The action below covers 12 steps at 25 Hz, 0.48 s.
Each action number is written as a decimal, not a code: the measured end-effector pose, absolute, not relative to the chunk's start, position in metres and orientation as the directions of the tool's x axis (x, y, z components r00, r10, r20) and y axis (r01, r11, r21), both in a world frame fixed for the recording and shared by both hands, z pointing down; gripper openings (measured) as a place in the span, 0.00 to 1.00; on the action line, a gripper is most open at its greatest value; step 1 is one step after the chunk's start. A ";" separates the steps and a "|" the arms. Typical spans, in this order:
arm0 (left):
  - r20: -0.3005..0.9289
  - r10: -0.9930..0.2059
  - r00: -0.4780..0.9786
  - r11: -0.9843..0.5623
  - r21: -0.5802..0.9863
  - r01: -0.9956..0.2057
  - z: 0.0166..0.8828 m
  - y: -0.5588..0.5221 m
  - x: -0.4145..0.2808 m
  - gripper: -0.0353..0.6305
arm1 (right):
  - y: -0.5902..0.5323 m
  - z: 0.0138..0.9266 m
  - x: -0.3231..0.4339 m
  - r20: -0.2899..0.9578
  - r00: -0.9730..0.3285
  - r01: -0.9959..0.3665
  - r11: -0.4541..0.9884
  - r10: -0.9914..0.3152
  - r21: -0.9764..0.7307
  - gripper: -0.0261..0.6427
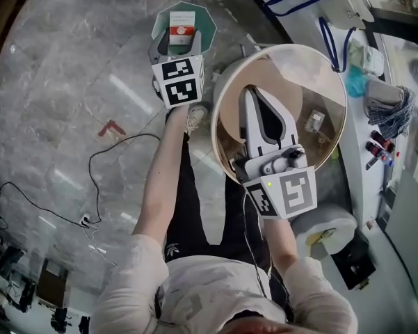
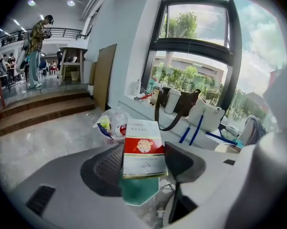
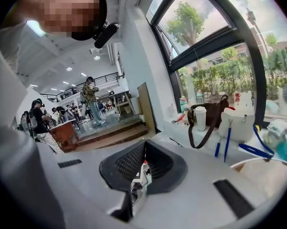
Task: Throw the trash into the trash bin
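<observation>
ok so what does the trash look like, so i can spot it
Look for the green bin left of the round table. Right over it the left gripper holds a flat box. Its red band on white sets it apart from the plain bin.

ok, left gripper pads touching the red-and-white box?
Touching. Left gripper view shows the red-and-white box wedged in the left gripper, both side edges against its pads.

Left hand-held gripper (image 1: 177, 46) with carton (image 1: 181, 30) above bin (image 1: 206, 17)
</observation>
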<state>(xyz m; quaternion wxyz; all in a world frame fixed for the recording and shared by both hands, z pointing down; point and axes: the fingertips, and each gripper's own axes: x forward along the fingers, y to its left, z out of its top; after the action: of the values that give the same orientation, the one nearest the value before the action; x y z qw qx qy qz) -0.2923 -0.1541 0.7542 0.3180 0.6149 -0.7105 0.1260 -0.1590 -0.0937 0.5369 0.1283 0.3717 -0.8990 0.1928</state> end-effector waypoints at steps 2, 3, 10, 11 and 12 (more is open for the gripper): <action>0.627 -0.778 -0.044 0.218 0.204 -0.954 0.764 -0.154 -0.291 0.47 | -0.093 0.539 -0.157 0.375 -0.693 -0.717 0.642 -0.616 -0.271 0.06; 0.633 -0.772 -0.053 0.227 0.198 -0.954 0.768 -0.154 -0.291 0.47 | -0.092 0.542 -0.155 0.379 -0.692 -0.719 0.636 -0.614 -0.281 0.06; 0.650 -0.756 -0.079 0.255 0.181 -0.950 0.776 -0.144 -0.286 0.47 | -0.088 0.554 -0.148 0.400 -0.695 -0.715 0.631 -0.597 -0.302 0.06; 0.652 -0.754 -0.080 0.259 0.183 -0.948 0.776 -0.141 -0.286 0.47 | -0.087 0.552 -0.148 0.399 -0.698 -0.712 0.633 -0.595 -0.303 0.06; 0.656 -0.751 -0.080 0.264 0.187 -0.946 0.776 -0.139 -0.285 0.47 | -0.086 0.550 -0.148 0.396 -0.701 -0.710 0.636 -0.593 -0.303 0.06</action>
<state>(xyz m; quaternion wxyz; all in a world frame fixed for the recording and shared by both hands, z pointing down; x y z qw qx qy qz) -0.2853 -0.1390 0.7759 0.3364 0.5891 -0.7202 0.1454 -0.1479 -0.0864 0.5501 0.1308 0.3641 -0.8949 0.2226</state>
